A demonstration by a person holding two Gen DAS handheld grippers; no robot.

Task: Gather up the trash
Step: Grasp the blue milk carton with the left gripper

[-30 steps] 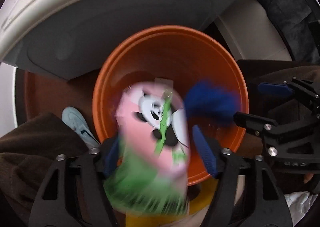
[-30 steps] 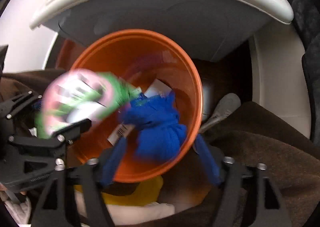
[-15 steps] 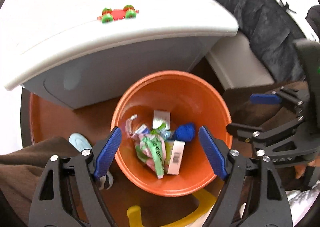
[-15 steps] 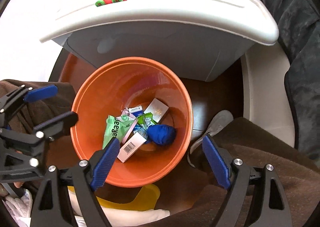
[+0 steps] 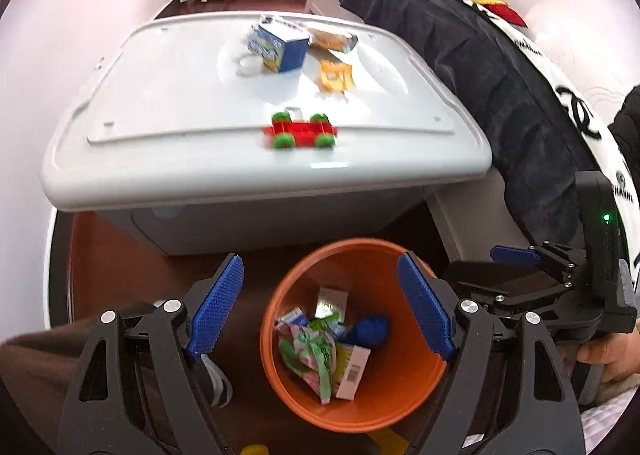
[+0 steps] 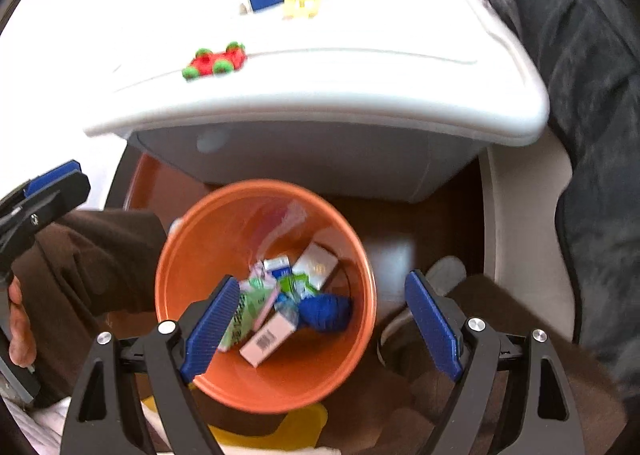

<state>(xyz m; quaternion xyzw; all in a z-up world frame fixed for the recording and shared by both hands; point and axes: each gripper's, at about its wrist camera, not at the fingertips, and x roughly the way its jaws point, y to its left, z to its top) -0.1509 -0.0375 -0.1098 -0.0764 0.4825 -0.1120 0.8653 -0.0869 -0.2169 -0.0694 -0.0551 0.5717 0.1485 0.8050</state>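
An orange bin [image 5: 404, 407] stands on the floor below both grippers; it also shows in the right wrist view [image 6: 188, 255]. In it lie a pink-green wrapper [image 5: 308, 351], a blue crumpled ball [image 5: 370, 330] and small cartons [image 6: 269, 339]. My left gripper [image 5: 320, 311] is open and empty above the bin. My right gripper [image 6: 322, 329] is open and empty above it too. On the white table [image 5: 160, 95] lie a blue-yellow carton [image 5: 280, 45], a yellow wrapper [image 5: 336, 75] and a foil snack bag [image 5: 334, 39].
A red toy car with green wheels [image 5: 300, 131] sits near the table's front edge. A black quilted cover [image 5: 480, 67] lies over furniture at the right. Brown trouser legs [image 6: 88, 263] and grey shoes [image 6: 444, 275] flank the bin. A yellow object [image 6: 272, 431] lies under it.
Both grippers let go of their trash, the pink-green wrapper and the blue ball, which fell into the bin. Both grippers then rose and tilted up, bringing the table top into view.
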